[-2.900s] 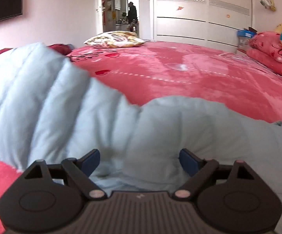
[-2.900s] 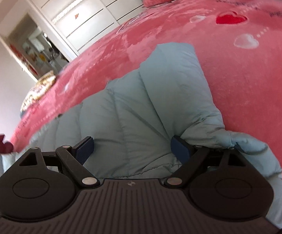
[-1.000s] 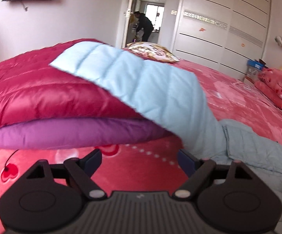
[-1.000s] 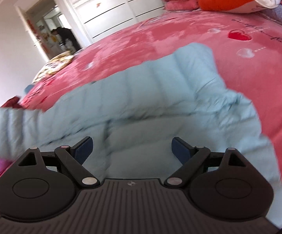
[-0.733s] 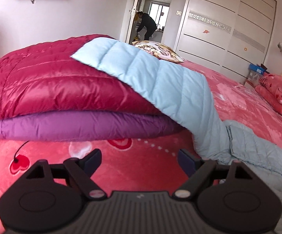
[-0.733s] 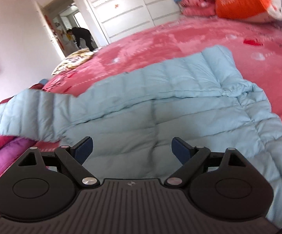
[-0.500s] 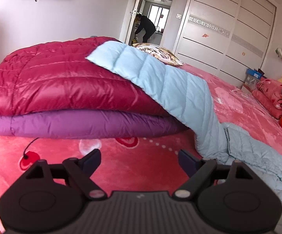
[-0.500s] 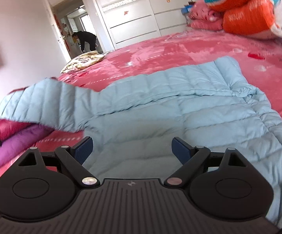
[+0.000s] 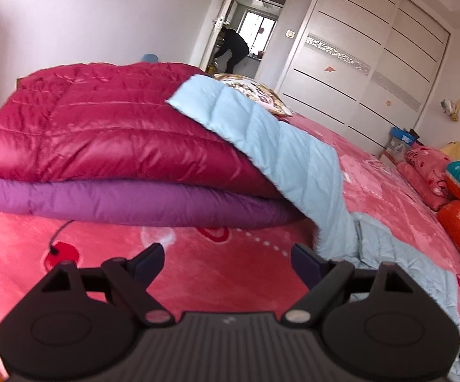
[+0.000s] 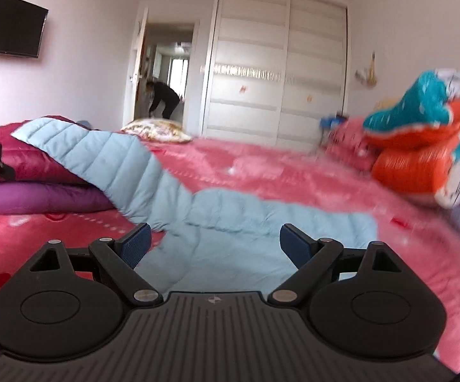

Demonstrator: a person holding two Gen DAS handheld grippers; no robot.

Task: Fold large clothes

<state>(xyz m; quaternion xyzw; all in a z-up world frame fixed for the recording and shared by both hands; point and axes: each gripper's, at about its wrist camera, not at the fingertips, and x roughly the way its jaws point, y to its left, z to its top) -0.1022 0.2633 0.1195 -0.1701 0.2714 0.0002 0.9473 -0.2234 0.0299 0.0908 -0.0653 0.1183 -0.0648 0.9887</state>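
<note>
Two grippers, left gripper (image 9: 228, 259) and right gripper (image 10: 214, 243), jaws apart and empty; light-blue down jacket (image 10: 217, 219) lies on pink bedspread (image 9: 198, 273), sleeve (image 9: 262, 140) draped over folded crimson jacket (image 9: 102, 127) stacked on purple jacket (image 9: 134, 205).

Two low wrist views across the bed, both facing the wardrobe wall.

The left wrist camera sits just above the pink bed (image 9: 109, 254), close to the stacked red and purple quilts (image 9: 102, 146), looking over the left hand-held gripper (image 9: 226, 259) toward the doorway (image 9: 249, 31). The right wrist camera rides low too, further right, over the right hand-held gripper (image 10: 214, 245) above the light blue coat (image 10: 230, 222). Both share quilts, coat, patterned pillow (image 10: 155, 129), doorway and wardrobe (image 10: 277, 73).
</note>
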